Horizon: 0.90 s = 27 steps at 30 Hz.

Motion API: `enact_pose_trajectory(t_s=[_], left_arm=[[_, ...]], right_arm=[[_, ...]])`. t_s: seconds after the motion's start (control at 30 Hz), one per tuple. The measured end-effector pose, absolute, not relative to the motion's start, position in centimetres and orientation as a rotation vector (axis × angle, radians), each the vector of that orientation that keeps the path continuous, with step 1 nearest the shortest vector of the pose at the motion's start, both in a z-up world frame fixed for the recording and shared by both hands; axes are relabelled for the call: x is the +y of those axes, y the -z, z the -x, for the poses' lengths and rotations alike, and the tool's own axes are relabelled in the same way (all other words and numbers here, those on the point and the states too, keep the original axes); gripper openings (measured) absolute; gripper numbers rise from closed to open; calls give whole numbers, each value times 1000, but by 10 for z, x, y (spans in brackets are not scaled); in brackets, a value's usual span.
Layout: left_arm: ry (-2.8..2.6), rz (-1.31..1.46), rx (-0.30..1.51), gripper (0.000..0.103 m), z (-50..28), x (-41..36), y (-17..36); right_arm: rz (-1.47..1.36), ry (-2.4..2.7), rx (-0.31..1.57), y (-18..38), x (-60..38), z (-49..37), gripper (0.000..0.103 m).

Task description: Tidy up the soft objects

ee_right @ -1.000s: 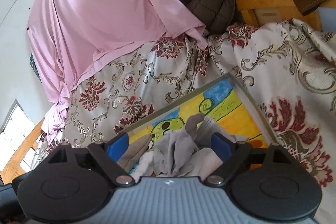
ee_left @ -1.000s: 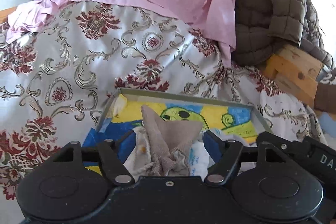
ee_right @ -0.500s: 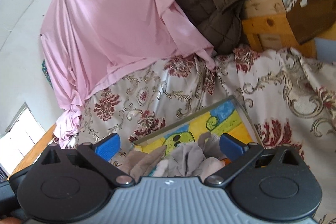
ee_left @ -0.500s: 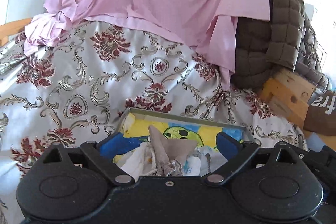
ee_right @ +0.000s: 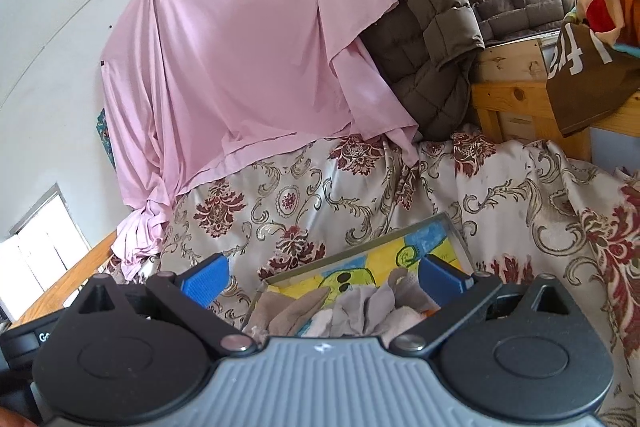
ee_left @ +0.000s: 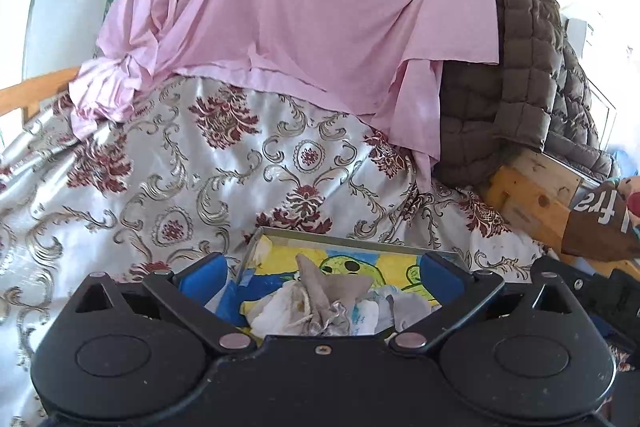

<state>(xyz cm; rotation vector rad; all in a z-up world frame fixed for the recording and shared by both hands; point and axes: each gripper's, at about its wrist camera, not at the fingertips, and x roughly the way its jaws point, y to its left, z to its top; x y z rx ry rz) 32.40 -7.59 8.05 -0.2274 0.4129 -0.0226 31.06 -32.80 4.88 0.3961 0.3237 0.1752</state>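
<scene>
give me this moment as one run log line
left gripper: open, empty | right gripper: open, empty | cloths: piled in tray | tray: on floral bedspread

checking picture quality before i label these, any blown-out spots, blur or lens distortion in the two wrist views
Left wrist view: the window at the left edge is blown out white, and the fisheye bends the frame edges. Right wrist view: the window at lower left is overexposed, and corners vignette dark. Both views look sharp on the pile of cloths.

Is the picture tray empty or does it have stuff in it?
Not empty. Crumpled cloths lie piled in the tray.
</scene>
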Motion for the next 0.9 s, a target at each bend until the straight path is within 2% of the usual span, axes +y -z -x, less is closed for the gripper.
enact_pose_trajectory(t_s=[0.9], left_arm=[[17, 210, 363, 102, -201, -51, -66]], right_arm=[[-279, -120, 327, -30, -297, -207, 103]])
